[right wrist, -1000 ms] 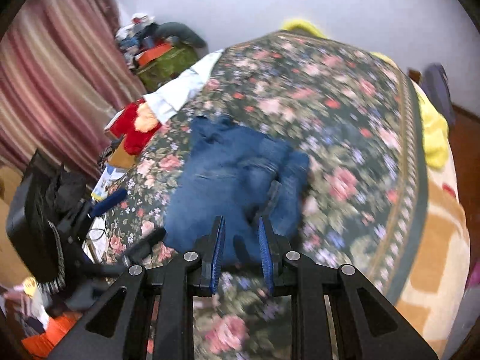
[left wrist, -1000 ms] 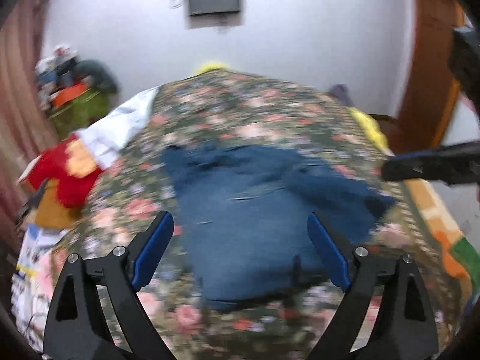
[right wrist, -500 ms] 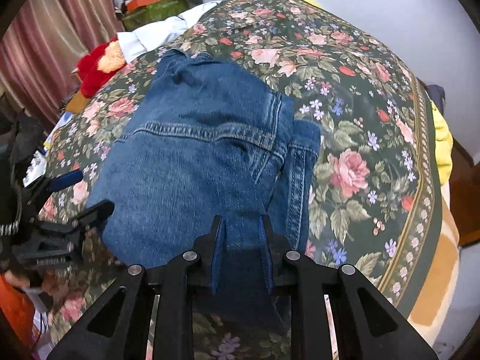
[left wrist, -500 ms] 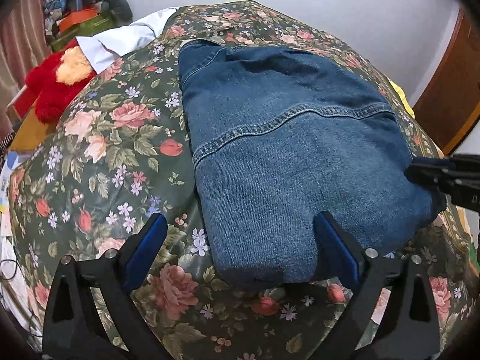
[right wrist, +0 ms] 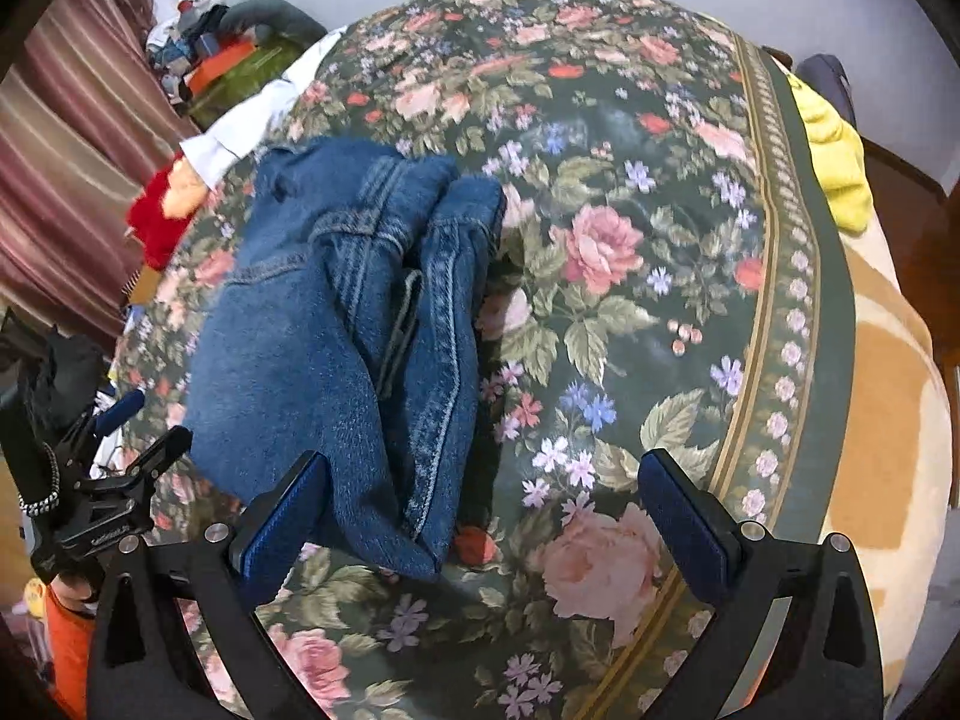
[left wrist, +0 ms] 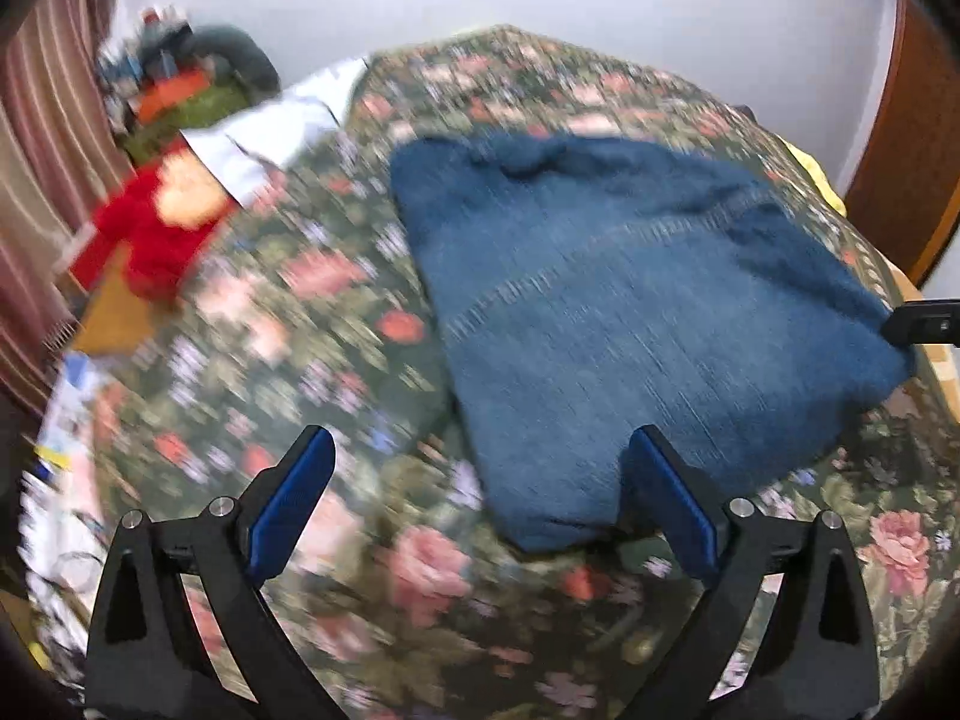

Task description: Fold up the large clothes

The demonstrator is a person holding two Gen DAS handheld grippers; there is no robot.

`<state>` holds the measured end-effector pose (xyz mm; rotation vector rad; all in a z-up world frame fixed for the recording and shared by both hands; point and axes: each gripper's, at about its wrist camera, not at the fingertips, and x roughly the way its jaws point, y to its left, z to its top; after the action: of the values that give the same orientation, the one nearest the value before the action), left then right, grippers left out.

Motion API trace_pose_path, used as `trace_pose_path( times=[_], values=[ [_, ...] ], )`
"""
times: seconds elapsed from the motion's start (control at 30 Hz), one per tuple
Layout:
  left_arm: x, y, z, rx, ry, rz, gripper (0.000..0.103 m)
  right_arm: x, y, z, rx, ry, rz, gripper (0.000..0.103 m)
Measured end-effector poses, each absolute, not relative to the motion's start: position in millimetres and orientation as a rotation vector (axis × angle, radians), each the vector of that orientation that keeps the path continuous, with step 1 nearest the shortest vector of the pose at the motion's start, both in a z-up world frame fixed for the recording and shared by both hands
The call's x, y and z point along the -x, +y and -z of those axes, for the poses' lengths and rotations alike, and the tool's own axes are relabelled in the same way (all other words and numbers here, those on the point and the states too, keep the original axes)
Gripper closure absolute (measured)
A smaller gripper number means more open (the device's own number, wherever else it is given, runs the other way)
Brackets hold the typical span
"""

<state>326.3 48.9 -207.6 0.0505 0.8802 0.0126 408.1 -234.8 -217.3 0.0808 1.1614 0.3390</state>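
A folded blue denim garment (left wrist: 630, 312) lies on the floral bedspread (left wrist: 300, 360). My left gripper (left wrist: 486, 498) is open and empty, just short of the garment's near edge, its right finger beside the fold. In the right wrist view the denim garment (right wrist: 336, 324) lies folded in a narrow stack with seams showing. My right gripper (right wrist: 486, 516) is open and empty over the garment's near end, its left finger (right wrist: 282, 516) against the cloth. The left gripper also shows at the left edge of the right wrist view (right wrist: 120, 462).
A red and yellow soft toy (left wrist: 156, 222) and a white cloth (left wrist: 282, 126) lie at the bed's left side. A yellow cloth (right wrist: 834, 150) hangs at the right edge. Clutter (right wrist: 228, 54) is piled by the striped curtain (right wrist: 72, 138). A wooden door (left wrist: 906, 168) stands at right.
My right gripper has opened and let go of the denim garment. Both grippers have drawn back a little from the garment. The left view is blurred with motion.
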Motion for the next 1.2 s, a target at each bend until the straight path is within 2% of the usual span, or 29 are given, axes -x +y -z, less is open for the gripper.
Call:
trace_pose_path(
  times=[0.17, 0.37, 0.73, 0.93, 1.1, 1.2],
  values=[
    [-340, 66, 182, -0.054, 0.820, -0.042, 0.004, -416, -222, 193, -0.059, 1.106, -0.382, 0.001],
    [-368, 75, 178, -0.041, 0.812, -0.029, 0.004, -445, -210, 190, -0.151, 1.125, -0.434, 0.001],
    [-441, 100, 254, 0.349, 1.120, 0.252, 0.003, -512, -190, 254, -0.234, 1.331, -0.528, 0.001],
    [-465, 99, 282, 0.466, 1.180, 0.349, 0.002, -534, -177, 285, -0.306, 1.416, -0.631, 0.001],
    [-486, 104, 309, 0.666, 1.227, 0.390, 0.002, -541, -170, 293, -0.354, 1.393, -0.666, 0.005],
    [-488, 98, 308, 0.689, 1.226, 0.367, 0.008, -543, -170, 297, -0.400, 1.392, -0.660, 0.019]
  ],
)
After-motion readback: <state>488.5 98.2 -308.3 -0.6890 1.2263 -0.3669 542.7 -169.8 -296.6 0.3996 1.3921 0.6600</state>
